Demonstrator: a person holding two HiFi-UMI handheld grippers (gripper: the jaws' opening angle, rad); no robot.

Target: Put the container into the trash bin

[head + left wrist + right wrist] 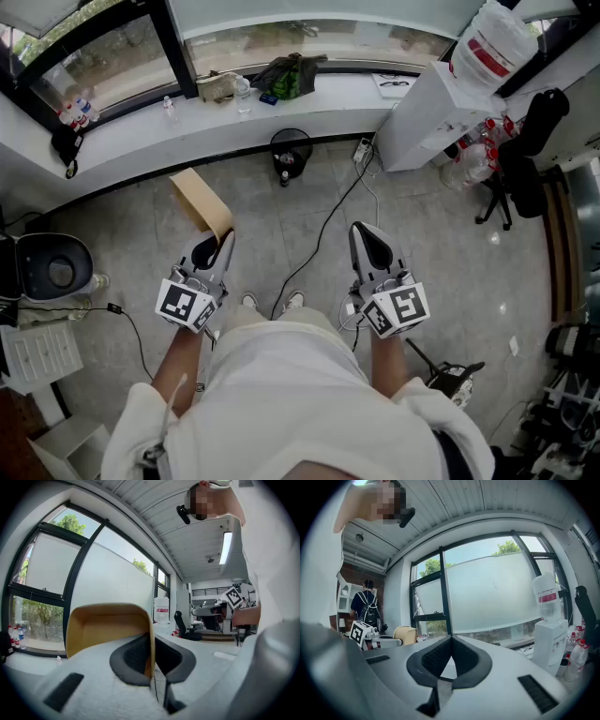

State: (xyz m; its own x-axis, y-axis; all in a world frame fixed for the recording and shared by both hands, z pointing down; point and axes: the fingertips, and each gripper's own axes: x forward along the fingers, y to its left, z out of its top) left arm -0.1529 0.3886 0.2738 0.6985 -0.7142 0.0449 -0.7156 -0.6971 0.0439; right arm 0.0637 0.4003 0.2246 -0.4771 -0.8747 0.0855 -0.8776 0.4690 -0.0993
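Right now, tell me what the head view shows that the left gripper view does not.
Head view only: a black bin on the floor at left, and a floor fan. Left gripper view only: a ceiling light, and how the left gripper pinches the thin wall of the tan container. Both: the tan container and the right gripper.

Head view overhead, steeply down; both gripper views level, facing shared window (492,597)

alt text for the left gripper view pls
The left gripper, its jaws shut on the thin side wall of a tan open container, holds it up before tall windows. A black office chair stands farther back on the right.
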